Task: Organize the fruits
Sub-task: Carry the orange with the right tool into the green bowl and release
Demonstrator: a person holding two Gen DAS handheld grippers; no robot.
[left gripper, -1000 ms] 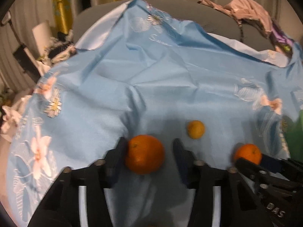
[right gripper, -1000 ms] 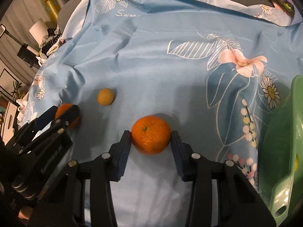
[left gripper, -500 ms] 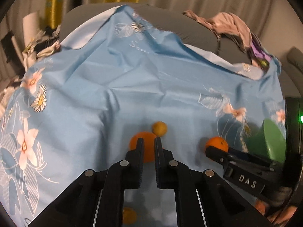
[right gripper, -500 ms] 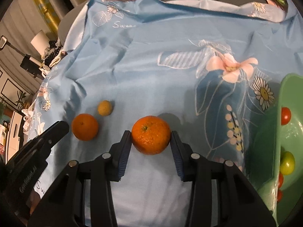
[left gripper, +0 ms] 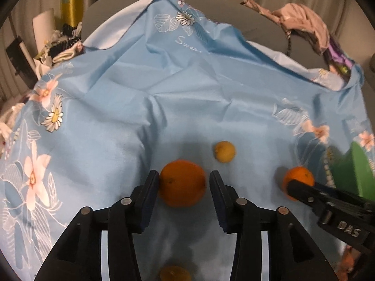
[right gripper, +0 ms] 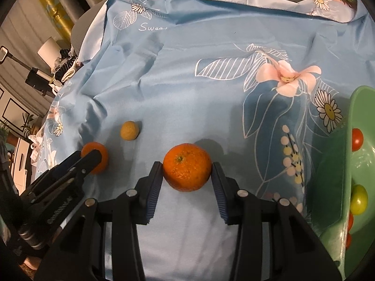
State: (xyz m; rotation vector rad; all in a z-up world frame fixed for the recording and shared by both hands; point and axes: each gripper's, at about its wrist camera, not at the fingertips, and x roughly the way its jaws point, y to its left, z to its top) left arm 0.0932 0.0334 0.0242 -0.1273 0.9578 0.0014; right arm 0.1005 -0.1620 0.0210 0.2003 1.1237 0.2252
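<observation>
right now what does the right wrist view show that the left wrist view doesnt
Only the right wrist view shows inside the green bowl: a red tomato and a yellow-green one. Only the left wrist view shows a fourth fruit at its bottom edge and the heap of clothes. Both share the blue floral cloth, the small yellow fruit, and two oranges, one between the left gripper's fingers, the other between the right's.

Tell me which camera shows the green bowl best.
The right wrist view: the green bowl fills its right edge, with the inside open to view and small red and yellow-green fruits in it. The left wrist view catches only a green corner at its right edge, contents hidden.
</observation>
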